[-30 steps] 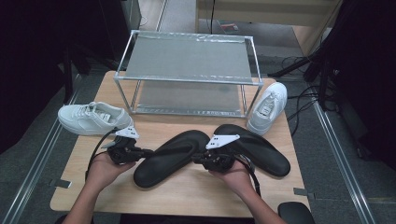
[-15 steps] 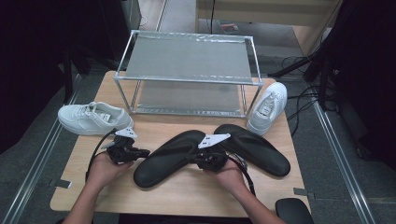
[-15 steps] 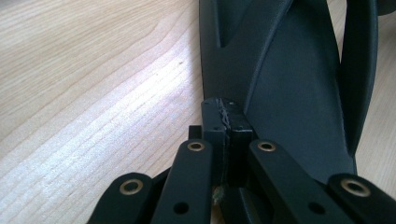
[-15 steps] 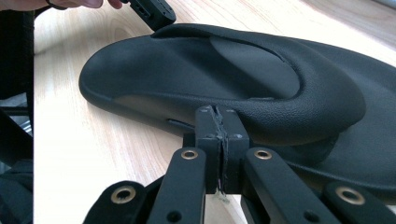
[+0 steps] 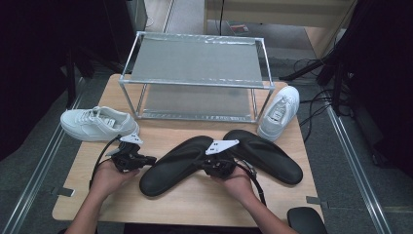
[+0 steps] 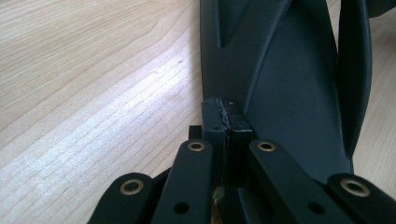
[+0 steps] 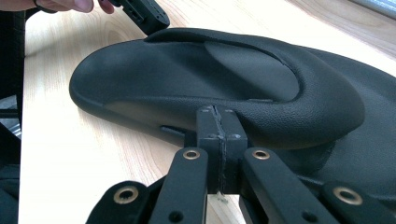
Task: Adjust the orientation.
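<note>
A: Looking at the bench (image 5: 87, 195), I see two big black shoe-shaped forms. What are they like?

B: Both are matte black and smooth, long with rounded ends, like very large insoles or slippers. The left black form (image 5: 178, 163) lies slanted at the middle of the bench, and the right black form (image 5: 265, 153) lies beside it; their upper ends overlap at the middle. In the right gripper view, the left form has a raised rim and a hollow, lightly grained top.

A: And the tools?

B: The left tool (image 5: 148, 160) is fully closed, its jaws pressed together with nothing between them, and its tip is at the left edge of the left form. In the left gripper view the closed tip (image 6: 225, 122) is just against the black surface. The right tool (image 5: 207, 165) is also closed and empty, at the place where the two forms meet.

A: How many things do you count?

B: Two black forms, two white sneakers, one metal rack. The left sneaker (image 5: 97, 124) lies on its side at the left edge of the bench. The right sneaker (image 5: 278, 112) is near the right leg of the rack.

A: Is something in the rack?

B: The rack (image 5: 197, 83) has two shelves, and I see nothing on either of them.
</note>
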Action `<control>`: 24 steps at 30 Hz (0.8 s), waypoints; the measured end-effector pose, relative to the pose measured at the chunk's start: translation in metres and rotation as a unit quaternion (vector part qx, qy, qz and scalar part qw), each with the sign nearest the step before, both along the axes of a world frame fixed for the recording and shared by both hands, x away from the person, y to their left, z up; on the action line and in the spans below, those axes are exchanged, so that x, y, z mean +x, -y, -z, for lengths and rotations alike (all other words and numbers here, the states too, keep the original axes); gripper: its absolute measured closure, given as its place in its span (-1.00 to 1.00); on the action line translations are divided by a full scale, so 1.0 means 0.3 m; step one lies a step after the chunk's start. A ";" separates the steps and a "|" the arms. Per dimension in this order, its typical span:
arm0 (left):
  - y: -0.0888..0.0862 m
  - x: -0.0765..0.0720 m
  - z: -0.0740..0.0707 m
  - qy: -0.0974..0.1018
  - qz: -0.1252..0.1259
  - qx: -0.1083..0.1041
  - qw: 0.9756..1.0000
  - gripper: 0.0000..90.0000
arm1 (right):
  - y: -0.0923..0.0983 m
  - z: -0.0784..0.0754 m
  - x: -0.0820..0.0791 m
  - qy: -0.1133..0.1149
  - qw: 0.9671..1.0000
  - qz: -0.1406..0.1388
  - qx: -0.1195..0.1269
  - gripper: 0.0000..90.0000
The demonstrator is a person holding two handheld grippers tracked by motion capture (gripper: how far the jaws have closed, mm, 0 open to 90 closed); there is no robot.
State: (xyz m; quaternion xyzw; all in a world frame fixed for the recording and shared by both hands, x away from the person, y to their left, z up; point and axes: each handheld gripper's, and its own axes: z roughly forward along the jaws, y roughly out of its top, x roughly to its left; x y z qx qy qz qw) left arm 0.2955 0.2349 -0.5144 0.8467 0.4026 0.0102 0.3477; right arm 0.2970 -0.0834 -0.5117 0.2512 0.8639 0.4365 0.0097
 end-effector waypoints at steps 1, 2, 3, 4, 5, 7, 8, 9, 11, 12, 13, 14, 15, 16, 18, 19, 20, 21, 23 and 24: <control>0.002 -0.001 0.000 -0.001 0.000 -0.002 1.000 1.00 | 0.000 0.000 0.000 0.000 1.000 0.000 0.000 1.00; 0.003 -0.002 -0.001 -0.003 0.001 0.000 1.000 1.00 | 0.000 0.000 0.000 0.001 1.000 0.001 -0.001 1.00; 0.005 -0.004 -0.001 -0.003 0.003 0.000 1.000 1.00 | 0.000 -0.001 0.000 0.001 1.000 0.002 -0.001 1.00; 0.007 -0.005 -0.001 -0.004 0.005 0.000 1.000 1.00 | 0.001 -0.001 0.001 0.001 1.000 0.003 -0.001 1.00; 0.009 -0.007 -0.001 -0.004 0.007 0.002 1.000 1.00 | 0.002 -0.001 0.002 0.001 1.000 0.004 -0.002 1.00; 0.014 -0.012 -0.002 -0.004 0.010 0.003 1.000 1.00 | 0.004 -0.001 0.005 0.002 1.000 0.008 -0.002 1.00; 0.016 -0.015 -0.003 -0.005 0.013 0.005 1.000 1.00 | 0.005 0.000 0.007 0.001 1.000 0.010 -0.001 1.00; 0.019 -0.018 -0.004 -0.001 0.013 0.007 1.000 1.00 | 0.007 0.000 0.010 -0.001 1.000 0.012 0.000 1.00; 0.022 -0.020 -0.006 0.000 0.014 0.011 1.000 1.00 | 0.008 0.003 0.016 -0.007 1.000 0.012 0.004 1.00; 0.022 -0.021 -0.006 -0.001 0.013 0.011 1.000 1.00 | 0.007 0.004 0.018 -0.007 1.000 0.012 0.006 1.00; 0.023 -0.022 -0.006 -0.006 0.015 0.009 1.000 1.00 | 0.006 0.005 0.019 -0.006 1.000 0.012 0.005 1.00; 0.024 -0.024 -0.005 -0.009 0.018 0.006 1.000 1.00 | 0.005 0.003 0.019 -0.003 1.000 0.016 0.003 1.00; 0.024 -0.026 -0.004 -0.010 0.022 0.005 1.000 1.00 | 0.005 0.002 0.020 -0.001 1.000 0.020 0.002 1.00; 0.027 -0.030 -0.003 -0.014 0.027 0.001 1.000 1.00 | 0.006 0.002 0.025 0.002 1.000 0.021 0.001 1.00; 0.032 -0.034 -0.001 -0.017 0.031 -0.003 0.999 1.00 | 0.009 0.002 0.032 0.000 1.000 0.024 0.001 1.00; 0.039 -0.039 0.000 -0.021 0.040 -0.006 0.999 1.00 | 0.012 0.002 0.038 -0.001 1.000 0.029 0.002 1.00; 0.054 -0.046 0.002 -0.024 0.052 -0.010 0.998 1.00 | 0.023 0.004 0.051 -0.004 0.999 0.039 0.007 1.00; 0.062 -0.050 0.002 -0.024 0.054 -0.011 0.998 1.00 | 0.027 0.005 0.054 -0.008 0.999 0.044 0.009 1.00; 0.082 -0.057 0.003 -0.028 0.063 -0.016 0.998 1.00 | 0.035 0.005 0.062 -0.009 0.999 0.052 0.011 1.00; 0.094 -0.061 0.004 -0.029 0.070 -0.017 0.997 1.00 | 0.039 0.005 0.066 -0.009 0.998 0.057 0.012 1.00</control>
